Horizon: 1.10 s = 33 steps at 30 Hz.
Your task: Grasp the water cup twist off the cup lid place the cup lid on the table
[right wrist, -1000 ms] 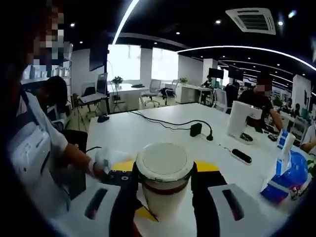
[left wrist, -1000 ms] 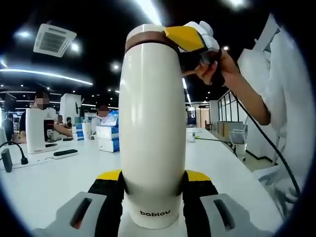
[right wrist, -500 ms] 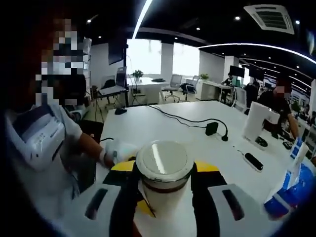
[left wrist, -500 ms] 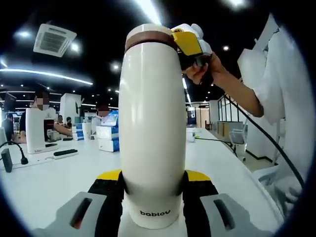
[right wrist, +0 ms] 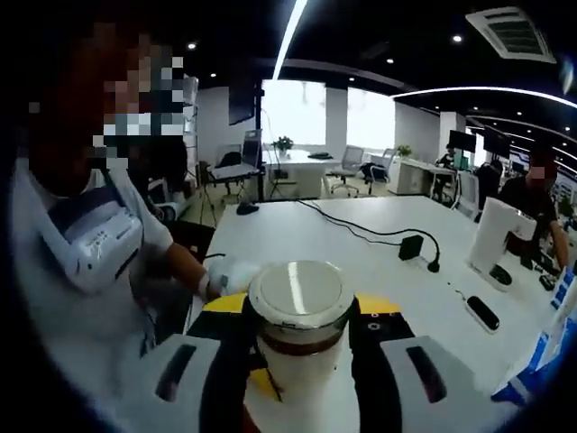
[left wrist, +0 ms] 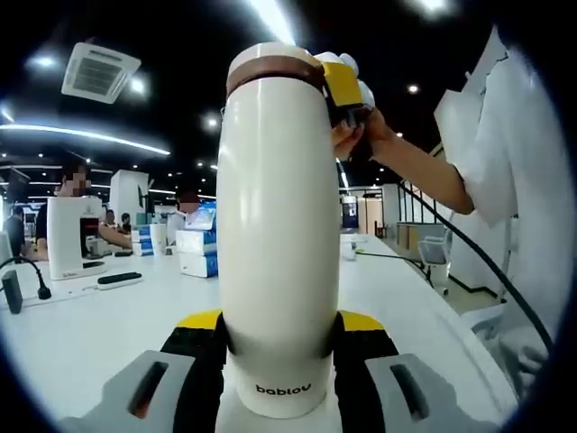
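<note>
In the left gripper view, the left gripper (left wrist: 278, 347) has its black-and-yellow jaws closed around the lower body of the tall cream-white water cup with a brown band under its lid (left wrist: 278, 225), which stands upright above the white worktop (left wrist: 81, 329). At the cup's top right, the right gripper (left wrist: 343, 86) meets the lid, held by a person's hand (left wrist: 356, 135). In the right gripper view, the right gripper's jaws are clamped on either side of the round cream cup lid (right wrist: 300, 293), with the white worktop stretching behind.

Left view low, right above, sharing cup (left wrist: 279, 234)
</note>
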Tool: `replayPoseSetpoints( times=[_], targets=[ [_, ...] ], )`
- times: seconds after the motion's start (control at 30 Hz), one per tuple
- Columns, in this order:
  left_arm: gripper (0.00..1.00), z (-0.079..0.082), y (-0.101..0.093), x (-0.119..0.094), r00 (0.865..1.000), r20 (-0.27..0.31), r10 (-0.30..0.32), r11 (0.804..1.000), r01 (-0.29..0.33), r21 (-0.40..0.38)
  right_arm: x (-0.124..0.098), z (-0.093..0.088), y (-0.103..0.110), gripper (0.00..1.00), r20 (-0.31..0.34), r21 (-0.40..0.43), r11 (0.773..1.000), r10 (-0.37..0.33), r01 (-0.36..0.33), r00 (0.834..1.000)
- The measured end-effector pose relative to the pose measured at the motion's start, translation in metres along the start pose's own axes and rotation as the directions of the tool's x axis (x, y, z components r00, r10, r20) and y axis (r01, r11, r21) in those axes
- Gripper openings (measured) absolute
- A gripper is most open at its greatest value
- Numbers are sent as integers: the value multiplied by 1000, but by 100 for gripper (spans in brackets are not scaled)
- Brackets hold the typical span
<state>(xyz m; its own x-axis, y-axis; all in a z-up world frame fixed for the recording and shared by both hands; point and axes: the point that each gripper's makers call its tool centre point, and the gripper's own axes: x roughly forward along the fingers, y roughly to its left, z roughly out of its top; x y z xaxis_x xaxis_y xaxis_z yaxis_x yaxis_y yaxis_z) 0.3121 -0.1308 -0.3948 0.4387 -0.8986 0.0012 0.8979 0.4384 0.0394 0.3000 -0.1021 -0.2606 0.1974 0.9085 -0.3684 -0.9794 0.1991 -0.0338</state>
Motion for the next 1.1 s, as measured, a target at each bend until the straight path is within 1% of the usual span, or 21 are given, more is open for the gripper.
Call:
replayPoseSetpoints(
  times=[0.17,0.23,0.3,0.37,0.43,0.47,0.5,0.53,0.57,0.6,0.63,0.67,0.7,0.77,0.8,0.83,0.9,0.93,1.0,1.07,1.1],
  targets=[
    [48,0,-1,1,1000,3,2,1000,-2,3,-2,-2,-1,46,13,12,999,-47,47,999],
    [48,0,0,1,1000,4,2,1000,-2,4,-5,-4,-1,50,8,15,997,-74,74,997],
    [48,0,0,0,1000,4,3,1000,-3,4,-9,0,-2,59,23,30,993,-114,113,993],
    [48,0,0,1,1000,4,4,1000,-4,5,-17,7,-5,66,45,50,983,-179,176,983],
    [48,0,0,1,1000,3,6,1000,-6,7,-27,15,-5,66,73,68,969,-243,238,967],
    [48,0,0,1,1000,4,5,1000,-5,6,-33,20,-3,67,103,93,953,-297,288,949],
    [48,0,1,1,1000,5,5,1000,-5,7,-39,22,-3,67,111,106,936,-346,336,931],
    [48,0,1,1,1000,5,4,1000,-4,8,-43,26,-1,68,136,109,918,-394,381,909],
    [48,0,1,1,1000,5,5,1000,-5,9,-47,33,3,69,178,119,904,-427,411,887],
    [48,0,1,1,1000,5,5,1000,-5,8,-49,36,5,70,196,126,892,-451,433,871],
    [48,0,1,1,1000,5,5,1000,-5,8,-51,38,9,73,209,120,876,-482,467,851],
    [48,0,1,1,1000,5,5,1000,-6,9,-52,43,15,74,246,122,861,-508,493,826],
    [48,0,1,1,1000,6,5,1000,-5,9,-52,44,19,74,253,137,850,-527,510,811],
    [48,0,1,0,1000,5,6,1000,-6,9,-51,42,26,76,249,114,827,-560,551,790],
    [48,0,1,0,1000,5,5,1000,-6,8,-52,40,28,77,246,123,807,-588,577,770],
    [48,0,1,0,1000,5,6,1000,-6,8,-51,37,31,76,246,137,796,-603,589,759],
    [48,0,1,0,1000,6,5,1000,-5,8,-43,28,39,75,234,156,796,-605,585,761],
    [48,0,1,0,1000,6,5,1000,-5,9,-41,17,40,75,205,190,778,-628,599,750],
    [48,0,1,0,1000,6,5,1000,-5,9,-37,7,43,75,187,183,766,-643,616,743],
    [48,0,0,0,1000,6,5,1000,-5,9,-34,-4,47,76,179,238,748,-661,620,729],
    [48,0,0,0,1000,6,4,1000,-4,9,-32,-7,48,77,179,244,748,-661,618,729]
  ],
)
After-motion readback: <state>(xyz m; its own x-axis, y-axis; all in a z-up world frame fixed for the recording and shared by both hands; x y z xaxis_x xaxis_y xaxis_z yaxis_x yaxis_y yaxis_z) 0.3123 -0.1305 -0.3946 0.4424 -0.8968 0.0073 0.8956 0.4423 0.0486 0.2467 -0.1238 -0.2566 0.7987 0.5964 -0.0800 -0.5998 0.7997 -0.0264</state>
